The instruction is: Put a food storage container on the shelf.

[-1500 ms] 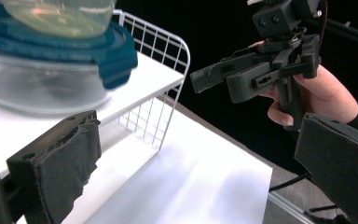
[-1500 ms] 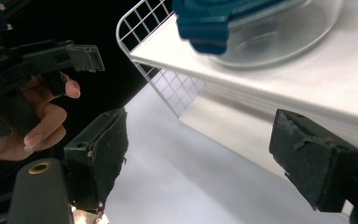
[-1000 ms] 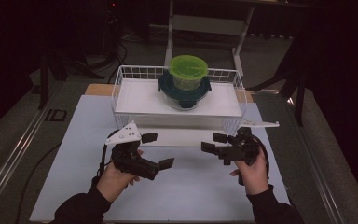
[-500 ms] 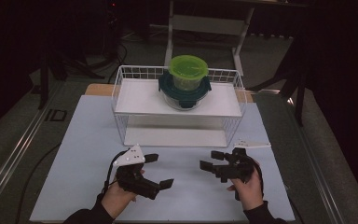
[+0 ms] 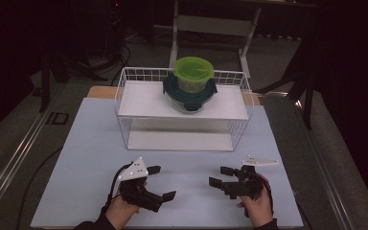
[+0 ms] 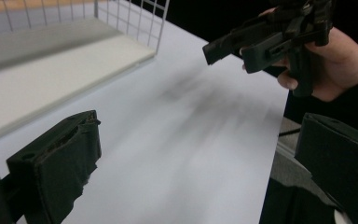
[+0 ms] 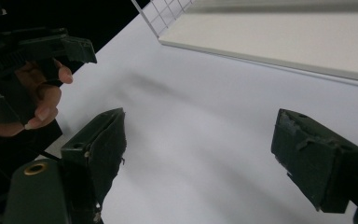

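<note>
Dim room, dark surround; only the white table (image 5: 91, 158) catches light. Gripper views are soft, with smeared shadows on the table and blurred near jaws.

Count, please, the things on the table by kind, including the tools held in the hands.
Wire basket: 1
Stacked containers: 2, green-lidded container on dark-lidded container
Tools: 2, left tool, right tool, both open
Total: 5

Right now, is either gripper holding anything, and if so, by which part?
Nothing is held. The left gripper and the right gripper both have their jaws spread wide over the white table, with nothing between them.
</note>
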A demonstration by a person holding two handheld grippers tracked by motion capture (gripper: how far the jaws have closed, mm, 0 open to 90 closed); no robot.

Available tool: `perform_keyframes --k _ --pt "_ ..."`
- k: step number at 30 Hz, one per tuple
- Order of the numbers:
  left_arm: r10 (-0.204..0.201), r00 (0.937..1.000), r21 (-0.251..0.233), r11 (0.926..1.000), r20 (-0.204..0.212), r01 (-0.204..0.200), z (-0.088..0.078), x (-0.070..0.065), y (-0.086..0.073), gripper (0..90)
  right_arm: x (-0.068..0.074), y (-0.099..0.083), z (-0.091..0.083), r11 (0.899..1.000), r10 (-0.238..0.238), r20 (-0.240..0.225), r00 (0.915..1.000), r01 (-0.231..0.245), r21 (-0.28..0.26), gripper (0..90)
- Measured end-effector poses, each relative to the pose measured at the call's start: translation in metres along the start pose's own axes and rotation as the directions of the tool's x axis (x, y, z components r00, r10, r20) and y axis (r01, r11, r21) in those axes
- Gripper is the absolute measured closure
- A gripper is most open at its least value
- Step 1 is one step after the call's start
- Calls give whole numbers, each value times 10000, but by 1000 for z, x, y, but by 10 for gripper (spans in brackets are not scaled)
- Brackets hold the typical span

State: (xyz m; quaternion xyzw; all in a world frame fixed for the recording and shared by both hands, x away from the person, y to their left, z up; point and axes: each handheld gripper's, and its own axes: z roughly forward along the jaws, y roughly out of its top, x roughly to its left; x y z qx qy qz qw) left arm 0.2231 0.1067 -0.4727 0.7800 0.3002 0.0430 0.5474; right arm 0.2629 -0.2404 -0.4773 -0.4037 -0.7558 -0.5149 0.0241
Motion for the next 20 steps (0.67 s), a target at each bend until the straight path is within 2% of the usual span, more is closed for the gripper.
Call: perform_keyframes --k 3,6,9,15,20 --pt "-72 10000 26 10000 45 72 1 -1 -5 0 -2 -8 -4 10000 -88 104 9999 89 -45 171" --pt "22 10000 129 9999 -73 -21 2 -1 -10 0 -4 -12 -5 9999 -101 201 9997 101 -12 169" --pt "81 9998 134 9999 -158 -78 3 -1 -13 0 -10 -18 -7 9999 -83 480 9988 79 83 169" --pt "63 9998 296 9995 -210 -57 7 0 -18 0 -16 -20 -9 10000 53 635 9980 -50 -47 169" --pt "109 9996 219 9997 -267 -103 7 1 -19 0 -18 -21 -8 9999 108 726 9973 -111 32 167"
